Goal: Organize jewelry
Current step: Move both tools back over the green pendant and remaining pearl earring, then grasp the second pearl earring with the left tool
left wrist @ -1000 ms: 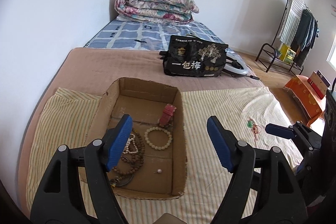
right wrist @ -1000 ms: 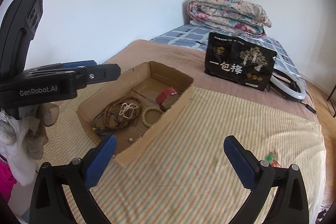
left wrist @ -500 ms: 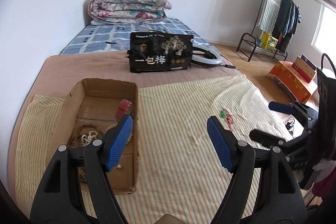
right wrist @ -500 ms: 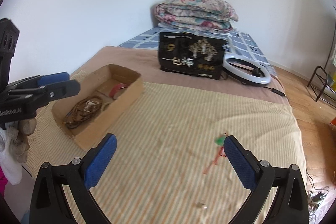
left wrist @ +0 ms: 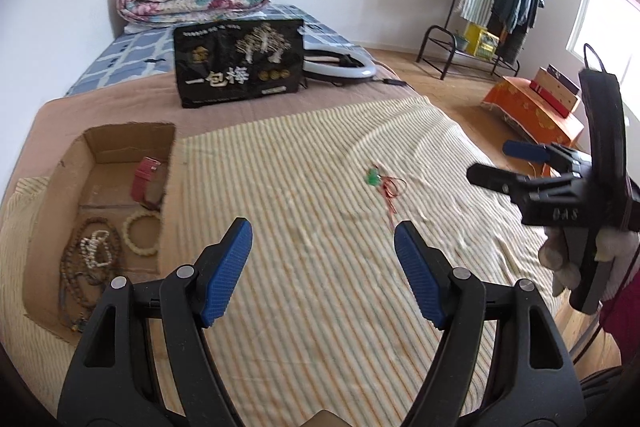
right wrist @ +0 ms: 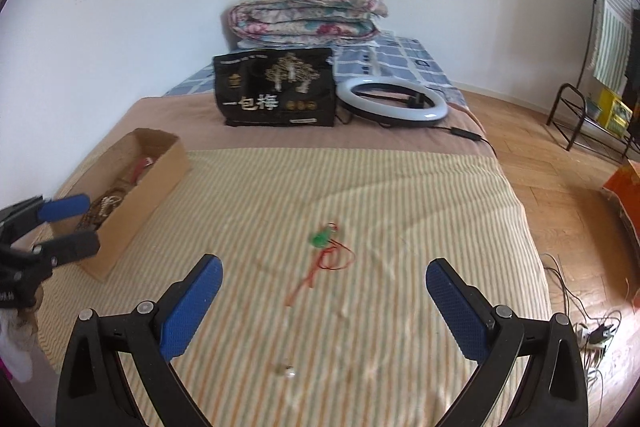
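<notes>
While both hover over the striped blanket (right wrist: 400,187), left gripper (left wrist: 323,247) and right gripper (right wrist: 324,281) gape empty; green pendant (right wrist: 320,238) at 12 o'clock.

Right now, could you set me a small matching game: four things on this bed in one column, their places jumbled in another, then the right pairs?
Things:
1. green pendant
2. red watch strap
3. ring light
4. folded quilt

Places:
A. inside the cardboard box
B. far end of the bed, by the wall
C. loose on the striped cloth
D. beside the black bag

Pairs: 1-C, 2-A, 3-D, 4-B
</notes>
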Tool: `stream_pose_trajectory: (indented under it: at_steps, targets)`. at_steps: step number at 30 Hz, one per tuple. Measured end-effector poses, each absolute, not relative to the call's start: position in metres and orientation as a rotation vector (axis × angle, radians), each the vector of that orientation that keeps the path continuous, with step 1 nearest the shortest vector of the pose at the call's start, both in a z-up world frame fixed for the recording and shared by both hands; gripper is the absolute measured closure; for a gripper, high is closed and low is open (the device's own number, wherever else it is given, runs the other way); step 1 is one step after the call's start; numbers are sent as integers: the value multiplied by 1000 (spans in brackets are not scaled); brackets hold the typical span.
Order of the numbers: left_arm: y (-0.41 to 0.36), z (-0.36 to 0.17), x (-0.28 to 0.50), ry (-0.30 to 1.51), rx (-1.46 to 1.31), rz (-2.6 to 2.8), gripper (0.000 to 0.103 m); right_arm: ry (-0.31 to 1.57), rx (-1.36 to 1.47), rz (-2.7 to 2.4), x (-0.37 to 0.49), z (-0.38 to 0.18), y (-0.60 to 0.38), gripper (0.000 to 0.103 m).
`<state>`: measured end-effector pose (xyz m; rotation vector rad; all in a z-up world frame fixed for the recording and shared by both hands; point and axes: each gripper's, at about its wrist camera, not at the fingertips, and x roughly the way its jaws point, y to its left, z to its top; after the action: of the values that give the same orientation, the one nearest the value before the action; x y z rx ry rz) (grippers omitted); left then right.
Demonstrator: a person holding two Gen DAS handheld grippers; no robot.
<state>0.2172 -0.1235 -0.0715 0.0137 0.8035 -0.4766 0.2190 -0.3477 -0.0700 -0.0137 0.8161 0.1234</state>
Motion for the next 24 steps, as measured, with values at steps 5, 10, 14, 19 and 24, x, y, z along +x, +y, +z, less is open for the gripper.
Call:
stream_pose_trajectory:
  at_steps: [5,10,14,19,24]
  targets:
    - [-150,-89,212,839,35,-531,27,826,32,86,224,-79,-371,0]
    - [-176,-106,207,884,68,-583,27,826,42,61,226,-85,-390,0]
    - [-198,-120,202,908,105,-634,27,826,48,46,226,-90,-403,0]
    - [-221,-133,195,925,139,-689,28,832,69,38,227,-99,-417,0]
    - [-242,-150,193,959,165,-718,47,839,86,33,229,-109,-427,0]
